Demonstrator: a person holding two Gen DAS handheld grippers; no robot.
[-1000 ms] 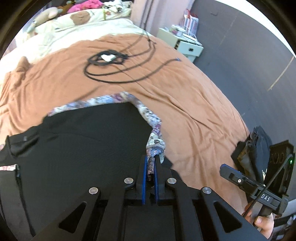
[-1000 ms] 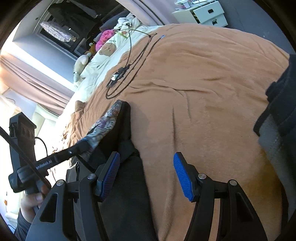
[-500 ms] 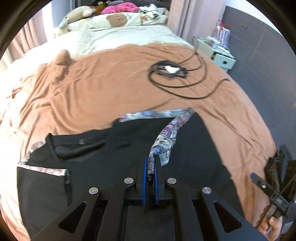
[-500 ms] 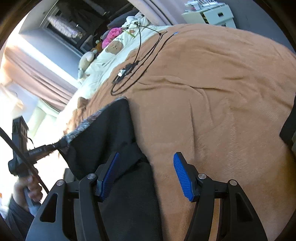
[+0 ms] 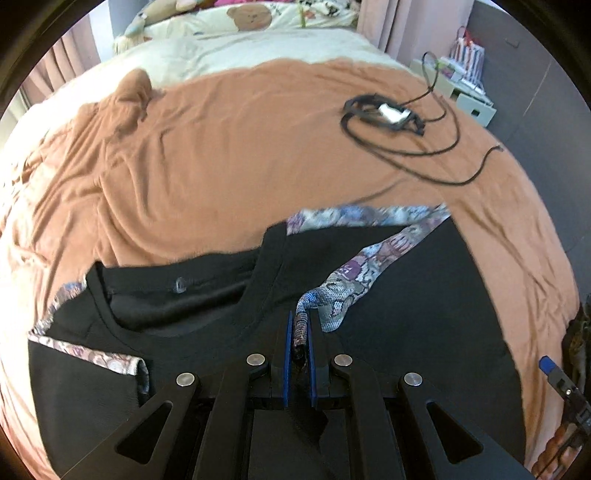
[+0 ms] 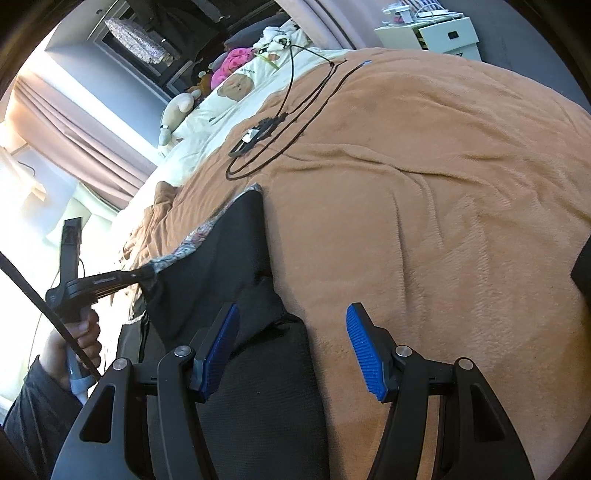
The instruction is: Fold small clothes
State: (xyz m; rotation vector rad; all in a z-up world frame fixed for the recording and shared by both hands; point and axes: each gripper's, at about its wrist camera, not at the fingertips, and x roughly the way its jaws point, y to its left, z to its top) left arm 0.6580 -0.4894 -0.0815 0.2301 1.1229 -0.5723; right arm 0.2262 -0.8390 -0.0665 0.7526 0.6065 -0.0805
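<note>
A black top [image 5: 184, 332] with patterned trim lies on the brown blanket [image 5: 258, 147], neckline to the left. My left gripper [image 5: 300, 321] is shut on the patterned trim [image 5: 369, 262] of one side and holds that flap over the body of the top. In the right wrist view the same black top [image 6: 229, 251] stretches up to the left gripper [image 6: 147, 275], held by a hand [image 6: 79, 339]. My right gripper [image 6: 292, 308] stands open above the top's near edge, with nothing between its blue pads [image 6: 221, 339]. Its tip [image 5: 550, 369] shows at the right edge of the left wrist view.
A coiled black cable with a white charger [image 5: 388, 114] lies on the blanket beyond the top. Cream bedding and stuffed toys [image 6: 236, 85] sit at the head of the bed. A white nightstand [image 6: 439, 33] stands beside it. A dark garment [image 6: 581, 269] lies at the right.
The left gripper has carried the patterned trim leftward and lower across the black top, folding that side over. The right gripper has barely moved and stays open.
</note>
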